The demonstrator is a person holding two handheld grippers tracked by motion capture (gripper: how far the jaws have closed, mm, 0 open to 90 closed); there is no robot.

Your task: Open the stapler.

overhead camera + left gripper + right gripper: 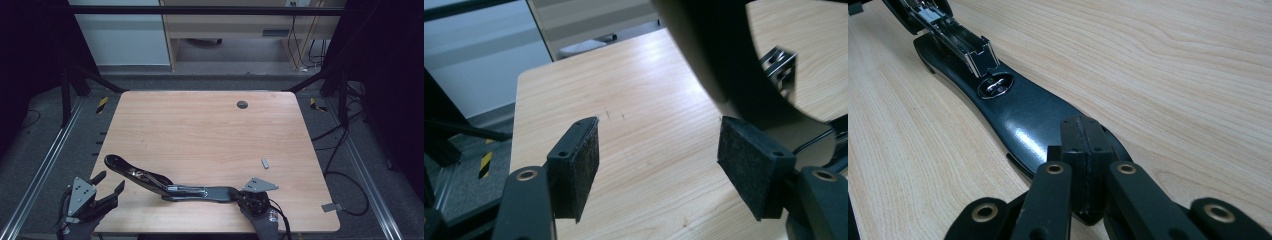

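A long black stapler with a shiny metal middle (170,186) lies opened out flat on the pale wooden table (210,130), its top arm swung up and back toward the left tongs (111,191). It sits right at the near edge, stretched between the two tongs.

The right tongs (1083,150) rest on the flat black base end of the stapler. Their pads look pressed tight together. From the right gripper view I judge that they are pushing down on the base, not pinching it — that would keep the stapler from sliding while the other hand works. Just ahead of these tongs is the little round metal plate (994,86) where staples get bent, and past it the silver staple channel (955,35).

The left tongs are spread wide, with nothing between the pads. In the left gripper view, the raised black arm of the stapler (724,55) curves close over the right pad (751,165). I think the open tongs are waiting there so they can close on that arm and move it — maybe to fold it shut or to lift it more.

A small grey metal piece (265,163) lies on the table beyond the right tongs, well apart from the stapler. It could be a strip of staples, but it is too small to tell.
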